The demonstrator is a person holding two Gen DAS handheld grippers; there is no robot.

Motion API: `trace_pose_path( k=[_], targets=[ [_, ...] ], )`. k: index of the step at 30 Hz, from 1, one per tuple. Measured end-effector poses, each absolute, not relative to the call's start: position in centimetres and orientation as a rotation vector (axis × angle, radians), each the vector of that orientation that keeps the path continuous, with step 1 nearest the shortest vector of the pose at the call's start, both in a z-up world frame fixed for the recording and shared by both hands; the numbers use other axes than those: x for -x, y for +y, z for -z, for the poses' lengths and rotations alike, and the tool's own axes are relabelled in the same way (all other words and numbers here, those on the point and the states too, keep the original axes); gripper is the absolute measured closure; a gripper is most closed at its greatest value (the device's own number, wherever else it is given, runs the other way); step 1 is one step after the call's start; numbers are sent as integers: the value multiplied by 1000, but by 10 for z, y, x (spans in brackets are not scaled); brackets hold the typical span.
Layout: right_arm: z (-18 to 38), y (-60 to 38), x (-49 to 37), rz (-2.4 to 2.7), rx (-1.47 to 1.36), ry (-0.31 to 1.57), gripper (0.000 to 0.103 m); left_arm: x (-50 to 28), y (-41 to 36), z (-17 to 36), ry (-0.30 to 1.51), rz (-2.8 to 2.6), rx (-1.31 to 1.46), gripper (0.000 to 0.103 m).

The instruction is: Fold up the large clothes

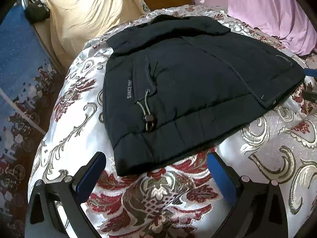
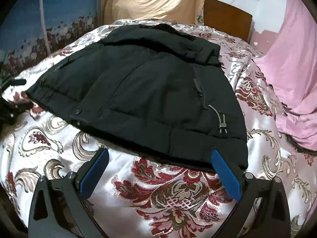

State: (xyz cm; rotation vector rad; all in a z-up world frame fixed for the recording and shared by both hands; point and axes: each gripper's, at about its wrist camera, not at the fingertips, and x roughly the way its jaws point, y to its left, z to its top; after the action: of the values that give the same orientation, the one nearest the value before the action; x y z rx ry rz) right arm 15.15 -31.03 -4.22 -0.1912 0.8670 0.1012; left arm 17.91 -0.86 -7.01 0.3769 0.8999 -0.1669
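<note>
Lying folded mid-frame on bed (image 1: 267,138): dark padded jacket (image 1: 198,83), soft, bulky, likely springy. Left claw (image 1: 156,168) and right claw (image 2: 160,164) spread, empty. Grip near hem corners.

Your left gripper (image 1: 156,158) has its jaws spread wide, blue pads (image 1: 221,180) facing each other with nothing between them. Your right gripper (image 2: 160,155) is the same: jaws fully apart, gripping nothing. Each one shows at the edge of the other's view, so they sit well apart, both angled forward and down.
</note>
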Motion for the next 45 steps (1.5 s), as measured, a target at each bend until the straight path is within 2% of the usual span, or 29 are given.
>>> trace_pose_path(
  k=[12, 21, 26, 36, 40, 42, 45],
  targets=[
    [43, -305, -147, -99, 235, 866, 2, -186, 0, 79, 955, 138, -387, 0],
    [46, -309, -149, -99, 227, 875, 2, -208, -4, 91, 1076, 134, -395, 0],
    [45, -311, -157, -125, 221, 932, 2, -212, -16, 91, 1060, 123, -491, 0],
    [64, -307, -198, -119, 505, 1113, 2, -216, -23, 91, 984, 89, -549, 0],
    [71, -291, -206, -107, 631, 1090, 2, -216, -22, 89, 961, 70, -535, 0],
    [74, -284, -210, -73, 693, 1047, 2, -214, -23, 88, 930, 52, -547, 5],
    [76, -277, -211, -45, 735, 988, 2, -211, -27, 89, 893, 25, -580, 23]
  ],
)
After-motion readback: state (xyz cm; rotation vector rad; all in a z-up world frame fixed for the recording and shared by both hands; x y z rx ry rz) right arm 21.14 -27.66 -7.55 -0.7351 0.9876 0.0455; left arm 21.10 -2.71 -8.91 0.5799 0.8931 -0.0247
